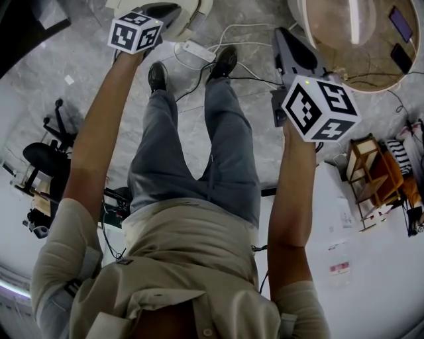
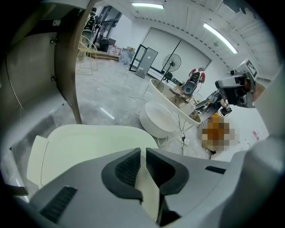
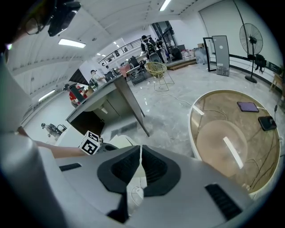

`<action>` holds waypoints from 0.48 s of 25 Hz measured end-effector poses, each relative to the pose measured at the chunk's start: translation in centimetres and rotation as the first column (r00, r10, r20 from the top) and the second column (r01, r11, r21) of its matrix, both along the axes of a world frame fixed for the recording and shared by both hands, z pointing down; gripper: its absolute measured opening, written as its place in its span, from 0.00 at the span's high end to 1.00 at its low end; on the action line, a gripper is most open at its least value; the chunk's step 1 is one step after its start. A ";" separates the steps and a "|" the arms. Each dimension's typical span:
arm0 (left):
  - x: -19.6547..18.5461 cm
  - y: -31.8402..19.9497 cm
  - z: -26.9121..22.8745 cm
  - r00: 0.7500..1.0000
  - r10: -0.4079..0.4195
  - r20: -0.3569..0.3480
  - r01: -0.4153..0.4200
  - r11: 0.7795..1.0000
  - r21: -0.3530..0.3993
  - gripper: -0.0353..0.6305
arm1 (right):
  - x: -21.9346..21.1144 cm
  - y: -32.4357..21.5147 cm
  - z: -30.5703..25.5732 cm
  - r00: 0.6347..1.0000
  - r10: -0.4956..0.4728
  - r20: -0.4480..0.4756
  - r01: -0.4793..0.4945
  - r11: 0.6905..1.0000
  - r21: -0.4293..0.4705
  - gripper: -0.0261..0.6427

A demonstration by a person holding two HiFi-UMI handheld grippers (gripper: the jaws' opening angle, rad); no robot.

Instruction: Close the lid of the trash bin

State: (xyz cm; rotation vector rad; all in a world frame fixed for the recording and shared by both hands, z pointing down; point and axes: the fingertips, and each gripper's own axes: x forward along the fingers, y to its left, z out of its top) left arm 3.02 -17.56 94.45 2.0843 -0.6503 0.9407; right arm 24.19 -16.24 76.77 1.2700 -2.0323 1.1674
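Note:
The trash bin (image 1: 189, 14) is white and stands on the floor beyond the person's feet, at the top edge of the head view. Its pale lid (image 2: 84, 147) fills the lower left gripper view with its broad flat top facing the camera. My left gripper (image 2: 143, 153) is shut and hangs right over that lid; I cannot tell whether it touches. In the head view the left gripper (image 1: 165, 9) is above the bin. My right gripper (image 1: 281, 34) is shut, holds nothing and hangs apart to the right. The right gripper (image 3: 139, 153) view shows the bin (image 3: 121, 141) beside the left marker cube.
A round glass table (image 1: 361, 49) with two phones on it stands at the right. A power strip and cables (image 1: 196, 48) lie on the floor near the person's shoes (image 1: 158, 75). A slanted wooden desk leg (image 2: 69, 67) rises just left of the bin.

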 end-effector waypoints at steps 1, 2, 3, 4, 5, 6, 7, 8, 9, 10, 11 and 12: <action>0.1 0.0 0.3 1.000 0.002 0.004 -0.002 1.000 -0.004 0.87 | 0.1 0.0 0.1 1.000 0.002 0.002 -0.002 1.000 -0.001 0.92; 0.2 0.0 0.5 1.000 0.004 0.008 -0.004 1.000 -0.007 0.87 | 0.1 -0.1 0.3 1.000 0.003 0.003 -0.003 1.000 -0.003 0.92; 0.2 0.0 0.8 1.000 0.005 0.012 -0.005 1.000 -0.010 0.87 | 0.2 0.0 0.5 1.000 0.004 0.004 -0.004 1.000 -0.004 0.92; 0.2 0.1 1.1 1.000 0.005 0.016 -0.005 1.000 -0.013 0.87 | 0.2 0.0 0.6 1.000 0.004 0.006 -0.004 1.000 -0.006 0.92; 0.2 0.1 1.4 1.000 0.005 0.021 -0.004 1.000 -0.016 0.87 | 0.3 0.1 0.9 1.000 0.004 0.006 -0.004 1.000 -0.008 0.92; 0.2 0.2 1.8 1.000 0.005 0.026 -0.005 1.000 -0.019 0.87 | 0.4 0.1 1.1 1.000 0.004 0.006 -0.004 1.000 -0.010 0.92; 0.3 0.2 2.3 1.000 0.006 0.030 -0.005 1.000 -0.022 0.87 | 0.5 0.2 1.3 1.000 0.006 0.005 -0.006 1.000 -0.012 0.92; 0.4 0.3 2.8 0.999 0.008 0.034 -0.007 1.000 -0.026 0.87 | 0.7 0.2 1.5 1.000 0.008 0.003 -0.008 1.000 -0.014 0.92; 0.5 0.4 3.2 0.999 0.012 0.037 -0.011 1.000 -0.029 0.87 | 0.8 0.3 1.6 1.000 0.009 0.002 -0.009 1.000 -0.015 0.92; 0.7 0.5 3.6 0.999 0.018 0.038 -0.017 0.999 -0.031 0.87 | 0.9 0.4 1.7 1.000 0.011 0.001 -0.011 1.000 -0.017 0.92; 0.9 0.6 3.8 0.999 0.026 0.039 -0.025 0.999 -0.031 0.87 | 1.1 0.5 1.6 1.000 0.012 0.000 -0.012 1.000 -0.017 0.92; 1.0 0.7 4.1 0.999 0.032 0.042 -0.031 0.999 -0.028 0.87 | 1.2 0.6 1.5 1.000 0.014 -0.001 -0.014 1.000 -0.015 0.92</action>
